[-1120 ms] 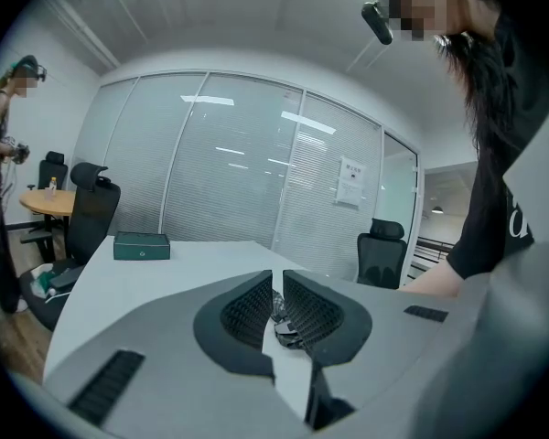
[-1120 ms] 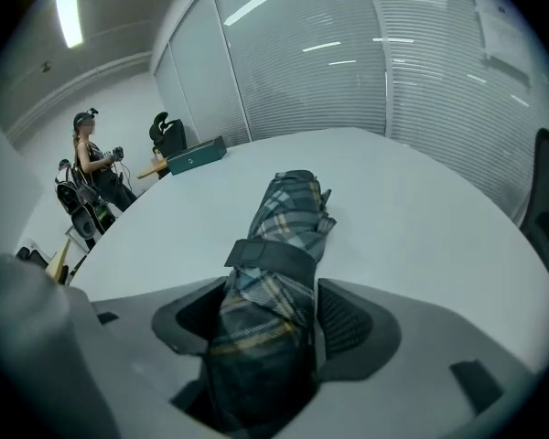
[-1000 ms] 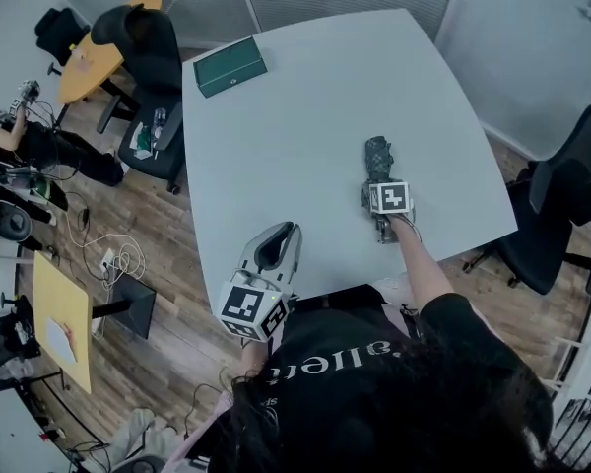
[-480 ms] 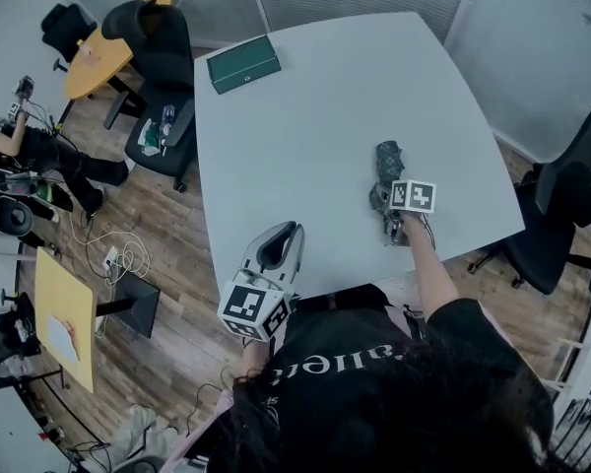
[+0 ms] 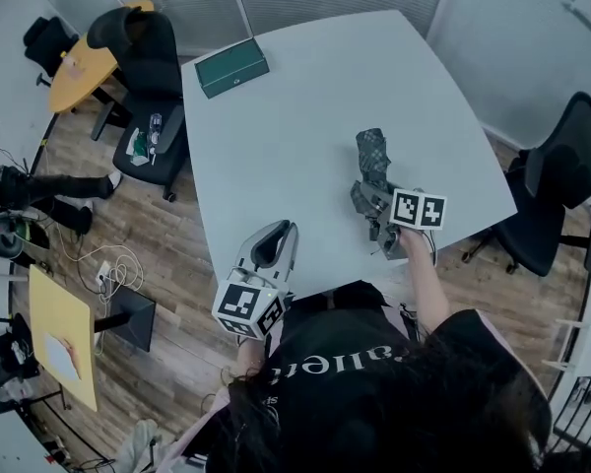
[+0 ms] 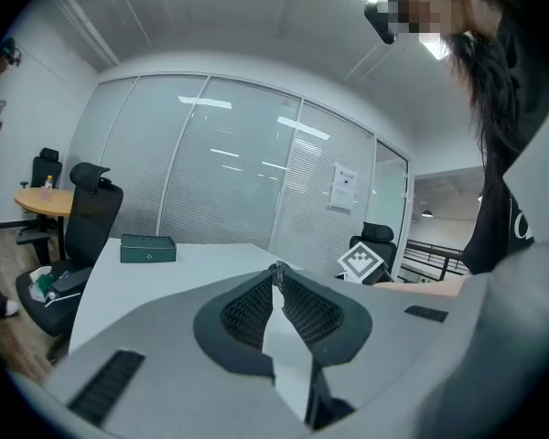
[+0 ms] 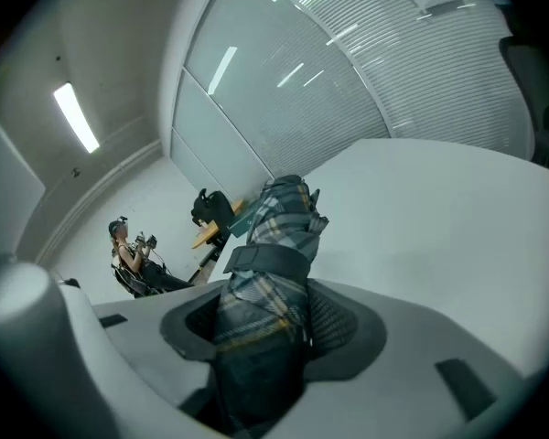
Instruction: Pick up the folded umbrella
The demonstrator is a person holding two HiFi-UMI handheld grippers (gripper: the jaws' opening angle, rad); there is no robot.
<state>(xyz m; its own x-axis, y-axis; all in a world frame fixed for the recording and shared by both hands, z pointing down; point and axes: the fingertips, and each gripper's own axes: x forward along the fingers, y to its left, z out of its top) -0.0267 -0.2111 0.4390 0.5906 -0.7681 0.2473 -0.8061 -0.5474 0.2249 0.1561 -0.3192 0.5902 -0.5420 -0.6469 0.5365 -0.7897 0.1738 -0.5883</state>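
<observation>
Folded umbrella [image 5: 372, 156], plaid, likely light, soft fabric over stiff core: clamped mid-body near its strap by right gripper [image 5: 376, 210], jaws just closed, above table [image 5: 305, 116] near-right; left gripper [image 5: 268, 254] pinched together, empty.

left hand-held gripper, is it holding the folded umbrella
No, the left hand-held gripper has its jaws together on nothing, while the folded umbrella is clamped in the right hand-held gripper.

The folded umbrella [image 5: 372, 170] is a grey-green plaid bundle with thin yellow lines, strapped round its middle. The right claw [image 5: 376, 215], jaws just closed in, grips its near end. The far end points away over the surface's [image 5: 295, 116] right side.
</observation>
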